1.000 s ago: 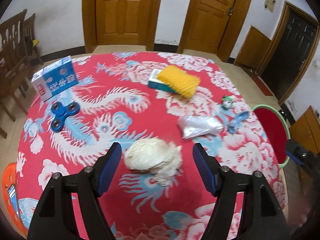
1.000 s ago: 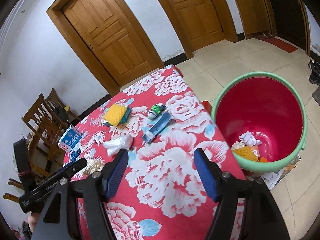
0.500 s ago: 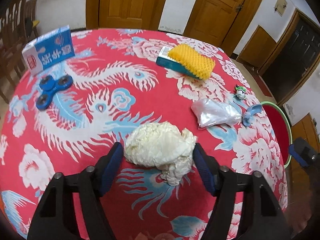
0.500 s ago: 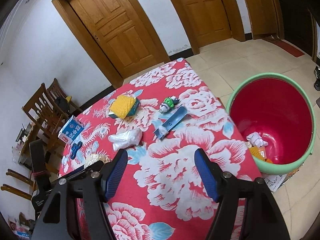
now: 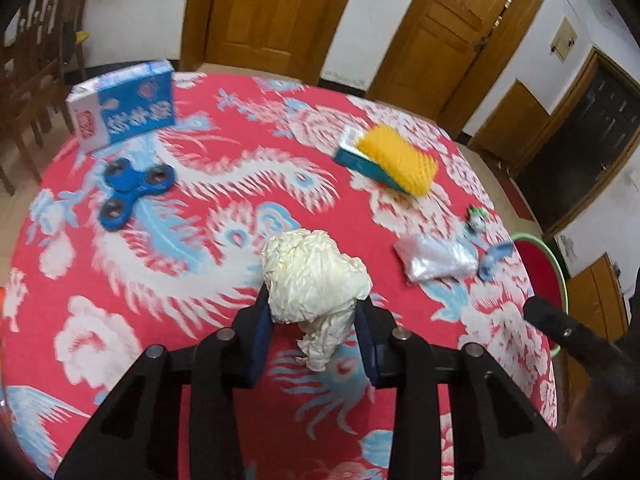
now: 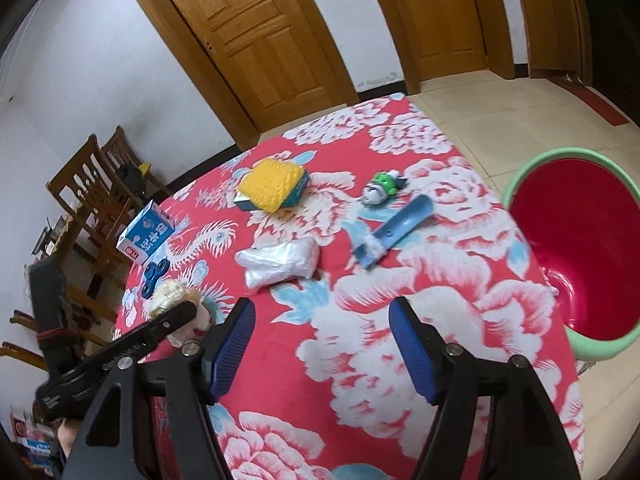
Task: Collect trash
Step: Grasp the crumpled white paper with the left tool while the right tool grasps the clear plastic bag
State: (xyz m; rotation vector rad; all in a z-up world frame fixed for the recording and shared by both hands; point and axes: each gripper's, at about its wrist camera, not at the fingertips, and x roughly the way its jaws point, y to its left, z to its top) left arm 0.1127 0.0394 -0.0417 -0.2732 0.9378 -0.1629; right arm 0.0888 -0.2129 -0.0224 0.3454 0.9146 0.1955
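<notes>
Showing a round table (image 5: 168, 320) under a red cloth printed with white flowers and blue dragons, both views look down at its top. The left gripper (image 5: 314, 334) has just been closing its jaws, and its blue pads (image 5: 262, 336) now press the sides of a crumpled ball of white paper (image 5: 312, 276) resting on the cloth near the table's near edge. The right gripper (image 6: 322, 350) hangs with its jaws apart and nothing between them, over bare cloth near the table's right side.

Open cloth lies between the paper ball and a clear plastic bag (image 5: 436, 258), and the near right part of the table is free of things. A red bin with a green rim (image 6: 576, 248) stands on the tiled floor just beyond the table's right edge.

The right view shows the bin's inside, a green toy (image 6: 382, 188), a blue scoop (image 6: 394, 232) and the left gripper's arm beside the paper ball. The left view shows only a sliver of the bin, but gives the blue spinner (image 5: 132, 188) and the blue carton (image 5: 124, 108) plainly, plus a yellow sponge (image 5: 396, 160) lying on a teal box.

Behind stand 2 wooden doors (image 5: 276, 12), white walls and wooden chairs (image 6: 96, 184).
</notes>
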